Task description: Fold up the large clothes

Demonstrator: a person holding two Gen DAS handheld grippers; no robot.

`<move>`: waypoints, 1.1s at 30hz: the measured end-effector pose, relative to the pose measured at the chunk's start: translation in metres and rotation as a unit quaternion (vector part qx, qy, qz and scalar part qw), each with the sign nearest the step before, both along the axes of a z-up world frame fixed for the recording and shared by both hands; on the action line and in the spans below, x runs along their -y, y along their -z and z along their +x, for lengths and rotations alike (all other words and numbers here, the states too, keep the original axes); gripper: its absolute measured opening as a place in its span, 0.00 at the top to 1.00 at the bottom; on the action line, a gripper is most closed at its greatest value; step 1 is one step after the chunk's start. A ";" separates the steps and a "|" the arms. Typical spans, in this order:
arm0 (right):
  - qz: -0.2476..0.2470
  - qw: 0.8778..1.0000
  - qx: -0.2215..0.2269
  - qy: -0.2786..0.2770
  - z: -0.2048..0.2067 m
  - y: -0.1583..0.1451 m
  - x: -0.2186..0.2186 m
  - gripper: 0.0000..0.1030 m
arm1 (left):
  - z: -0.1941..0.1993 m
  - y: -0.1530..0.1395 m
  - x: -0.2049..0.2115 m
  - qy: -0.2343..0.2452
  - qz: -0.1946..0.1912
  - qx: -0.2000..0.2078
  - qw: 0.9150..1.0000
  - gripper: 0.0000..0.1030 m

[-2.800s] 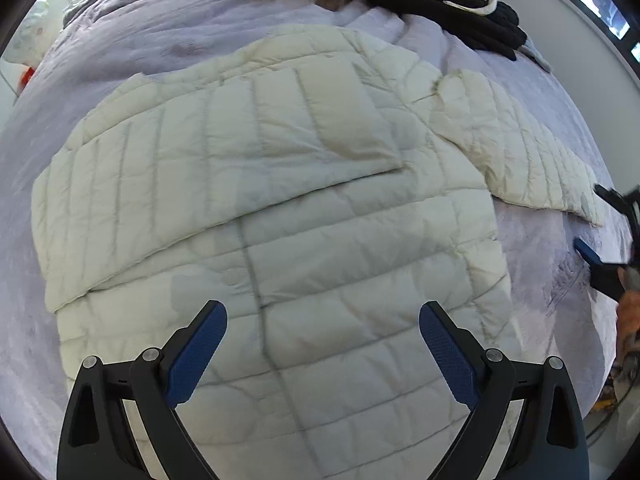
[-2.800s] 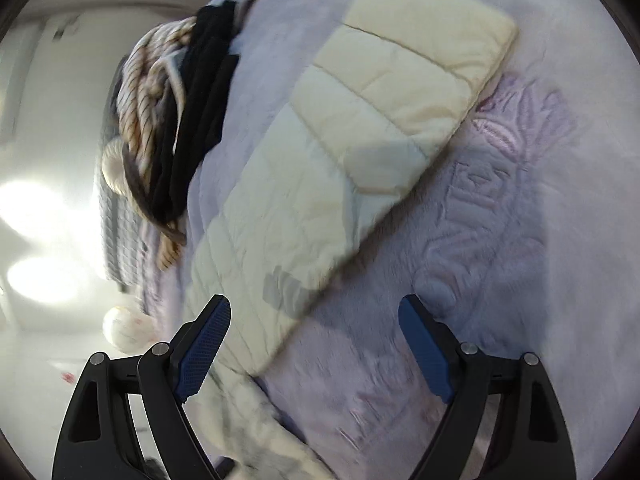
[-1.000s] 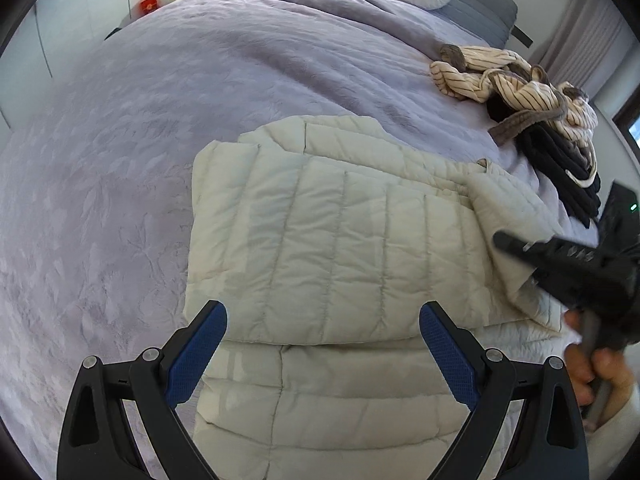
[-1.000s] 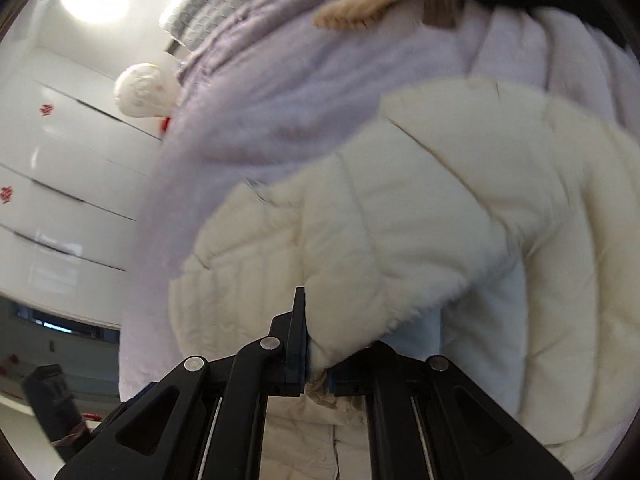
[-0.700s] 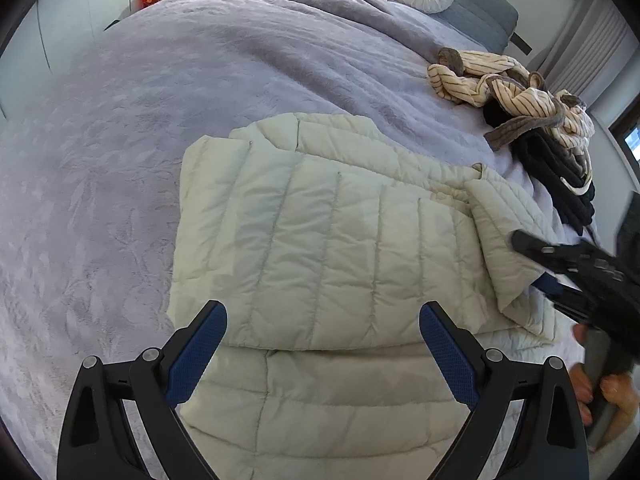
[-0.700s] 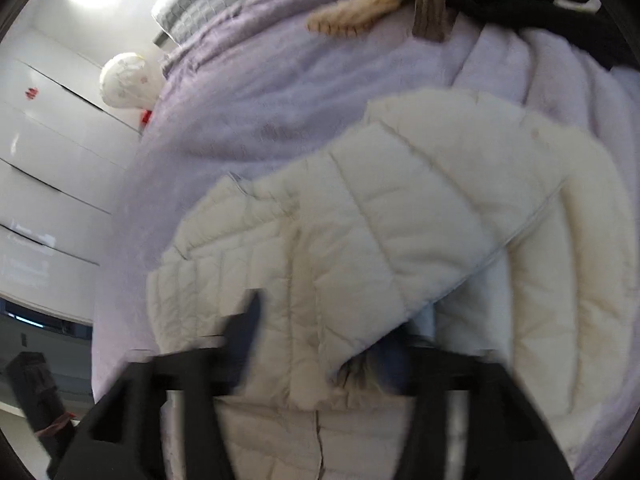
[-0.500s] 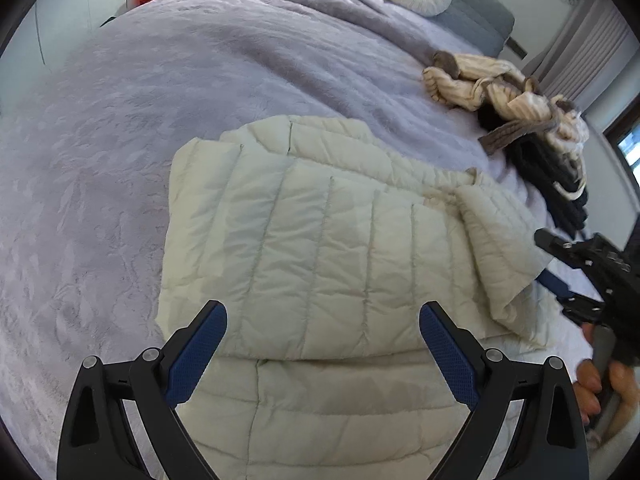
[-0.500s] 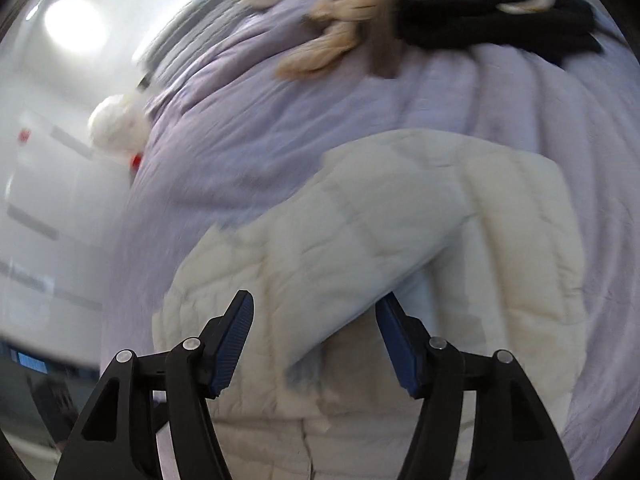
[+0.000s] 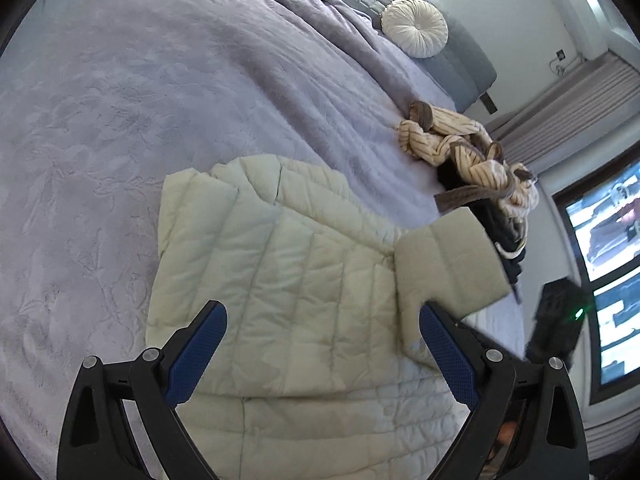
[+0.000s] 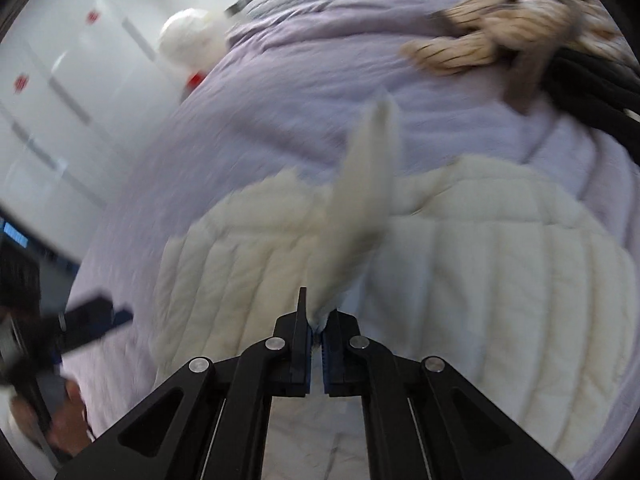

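Our right claw (image 10: 316, 334) is clamped on the sleeve (image 10: 360, 208) of the puffer jacket (image 9: 280, 280), which lies on the bed (image 9: 120, 100) ahead of our wide-open, empty left claw (image 9: 320, 356). The slick sleeve could slip free mid-fold.

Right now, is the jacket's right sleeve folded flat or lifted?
Lifted: the right gripper is shut on the sleeve, holding it above the puffer jacket.

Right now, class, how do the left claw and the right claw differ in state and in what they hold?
The left claw is open, its blue pads spread wide above the cream puffer jacket; the right claw is shut. The left claw holds nothing; the right claw pinches the jacket's sleeve, lifted. Both have black arms and blue pads.
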State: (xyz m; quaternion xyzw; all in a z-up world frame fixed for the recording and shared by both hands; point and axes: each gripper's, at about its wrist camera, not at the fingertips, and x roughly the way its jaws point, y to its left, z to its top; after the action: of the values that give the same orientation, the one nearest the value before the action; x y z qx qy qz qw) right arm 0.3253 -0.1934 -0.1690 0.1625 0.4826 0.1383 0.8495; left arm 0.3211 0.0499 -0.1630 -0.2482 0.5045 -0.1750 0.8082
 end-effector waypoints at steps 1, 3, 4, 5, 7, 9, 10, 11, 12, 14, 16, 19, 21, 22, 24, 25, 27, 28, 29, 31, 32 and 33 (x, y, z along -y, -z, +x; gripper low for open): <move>-0.002 1.000 -0.007 -0.012 0.001 0.003 -0.006 0.96 | 0.002 0.001 -0.001 0.001 -0.004 -0.001 1.000 0.05; -0.012 0.999 -0.024 -0.034 0.002 0.010 -0.017 0.95 | 0.006 0.004 -0.003 0.003 -0.026 -0.008 1.000 0.05; -0.021 0.998 -0.034 -0.042 0.002 0.014 -0.022 0.95 | 0.009 0.008 -0.004 0.003 -0.044 -0.017 0.999 0.05; -0.028 0.998 -0.039 -0.045 0.002 0.016 -0.024 0.92 | 0.010 0.011 -0.004 0.003 -0.056 -0.024 0.998 0.05; -0.034 0.997 -0.048 -0.046 -0.002 0.015 -0.023 0.74 | 0.013 0.017 -0.001 0.007 -0.069 -0.035 0.997 0.05; -0.032 0.998 -0.048 -0.038 -0.009 0.009 -0.015 0.43 | 0.017 0.023 0.007 0.019 -0.069 -0.044 0.996 0.05; -0.034 0.998 -0.046 -0.031 -0.014 0.006 -0.008 0.34 | 0.020 0.026 0.015 0.031 -0.072 -0.049 0.996 0.05; -0.034 0.998 -0.045 -0.026 -0.019 0.003 0.000 0.35 | 0.022 0.028 0.021 0.041 -0.073 -0.052 0.995 0.05; -0.027 0.998 -0.049 -0.020 -0.025 0.001 0.009 0.35 | 0.024 0.031 0.027 0.050 -0.069 -0.054 0.995 0.05; 0.002 0.998 -0.059 -0.002 -0.039 0.000 0.029 0.35 | 0.030 0.037 0.041 0.065 -0.057 -0.060 0.994 0.05; 0.039 0.996 -0.077 0.025 -0.057 0.002 0.057 0.35 | 0.035 0.045 0.049 0.070 -0.047 -0.070 0.994 0.05; 0.120 0.983 -0.117 0.080 -0.086 0.019 0.101 0.35 | 0.043 0.058 0.057 0.071 -0.040 -0.088 0.993 0.05; 0.191 0.962 -0.147 0.131 -0.106 0.040 0.133 0.35 | 0.046 0.063 0.062 0.070 -0.034 -0.093 0.993 0.05; 0.212 0.953 -0.154 0.151 -0.114 0.047 0.143 0.35 | 0.047 0.064 0.064 0.071 -0.031 -0.094 0.993 0.05; 0.254 0.933 -0.156 0.200 -0.126 0.062 0.166 0.35 | 0.049 0.065 0.070 0.073 -0.025 -0.092 0.993 0.05; 0.275 0.924 -0.148 0.220 -0.130 0.067 0.175 0.35 | 0.050 0.065 0.074 0.073 -0.023 -0.091 0.993 0.06; 0.311 0.906 -0.128 0.258 -0.133 0.074 0.191 0.35 | 0.053 0.063 0.079 0.074 -0.028 -0.090 0.993 0.28; 0.326 0.896 -0.121 0.275 -0.133 0.077 0.197 0.35 | 0.054 0.064 0.081 0.077 -0.031 -0.093 0.992 0.58; 0.339 0.887 -0.117 0.290 -0.133 0.081 0.202 0.35 | 0.056 0.065 0.084 0.081 -0.031 -0.100 0.991 0.75; 0.347 0.880 -0.115 0.303 -0.132 0.083 0.207 0.57 | 0.055 0.064 0.086 0.087 -0.039 -0.098 0.991 0.96; 0.345 0.880 -0.116 0.306 -0.131 0.083 0.209 0.85 | 0.051 0.055 0.084 0.086 -0.041 -0.077 0.992 0.96; 0.347 0.880 -0.115 0.304 -0.130 0.082 0.210 0.94 | 0.047 0.045 0.084 0.091 -0.047 -0.060 0.993 0.96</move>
State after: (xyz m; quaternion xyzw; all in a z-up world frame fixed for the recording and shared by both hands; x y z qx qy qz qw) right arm 0.1949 -0.4034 -0.2505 0.6001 0.4247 0.0121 0.6777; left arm 0.3682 -0.0342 -0.2082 -0.2491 0.5639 -0.2560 0.7446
